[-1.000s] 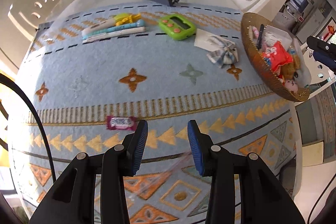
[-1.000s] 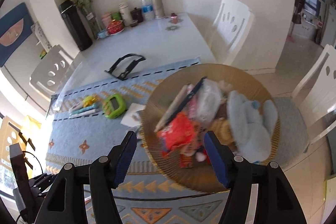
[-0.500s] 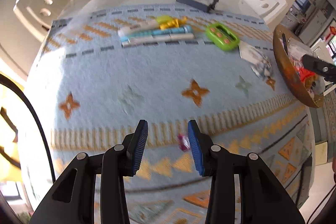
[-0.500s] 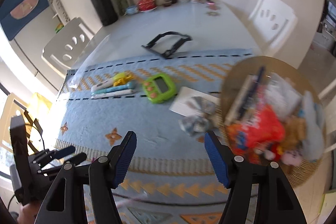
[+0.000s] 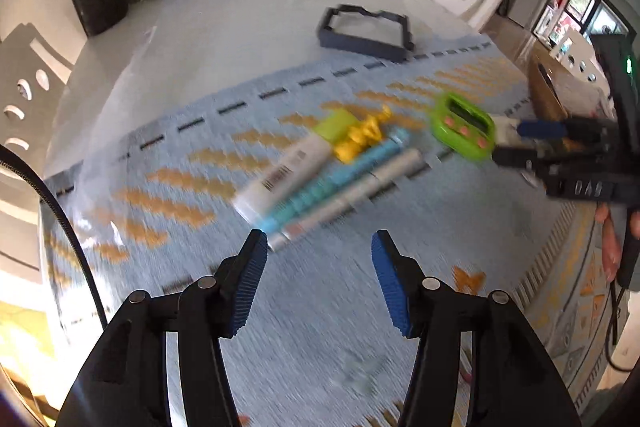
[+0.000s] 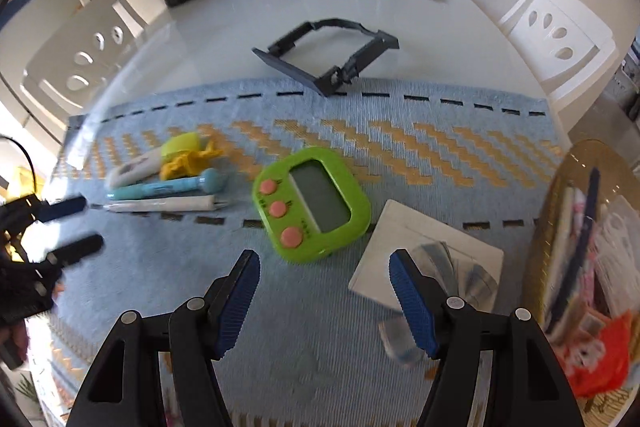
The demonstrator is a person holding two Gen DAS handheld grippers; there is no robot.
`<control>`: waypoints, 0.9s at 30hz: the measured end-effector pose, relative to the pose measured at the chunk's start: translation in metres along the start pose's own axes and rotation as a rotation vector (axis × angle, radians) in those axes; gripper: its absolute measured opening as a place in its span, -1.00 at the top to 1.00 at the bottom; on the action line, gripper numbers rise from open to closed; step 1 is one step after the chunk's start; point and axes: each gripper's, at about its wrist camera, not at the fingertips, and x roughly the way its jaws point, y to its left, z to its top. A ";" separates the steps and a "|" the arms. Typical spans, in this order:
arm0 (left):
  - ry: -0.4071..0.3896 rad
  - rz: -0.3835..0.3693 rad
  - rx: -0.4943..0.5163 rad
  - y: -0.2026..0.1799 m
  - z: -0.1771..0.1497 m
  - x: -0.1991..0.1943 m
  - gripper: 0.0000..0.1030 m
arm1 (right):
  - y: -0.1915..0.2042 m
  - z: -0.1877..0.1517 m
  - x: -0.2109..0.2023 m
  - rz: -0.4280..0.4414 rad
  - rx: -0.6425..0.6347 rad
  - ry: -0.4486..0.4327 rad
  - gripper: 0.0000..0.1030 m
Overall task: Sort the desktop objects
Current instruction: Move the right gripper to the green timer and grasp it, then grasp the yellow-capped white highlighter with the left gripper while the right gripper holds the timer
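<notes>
White bench, blue mat over its near end. Left tongs gape wide, empty, near the pens and tube. Right tongs gape wide, empty, just short of the green timer. Basket at mat's right edge, full.
</notes>
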 end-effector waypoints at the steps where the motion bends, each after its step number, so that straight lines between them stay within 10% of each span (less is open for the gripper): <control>1: -0.007 -0.014 -0.009 0.004 0.003 0.001 -0.01 | 0.000 0.001 0.005 -0.008 -0.003 0.007 -0.28; 21: 0.059 0.023 0.220 0.013 0.047 0.055 -0.03 | 0.000 0.031 0.047 0.026 -0.057 0.008 -0.34; 27: 0.029 0.021 0.227 0.002 0.044 0.056 0.37 | 0.007 0.027 0.046 0.003 -0.088 -0.024 -0.30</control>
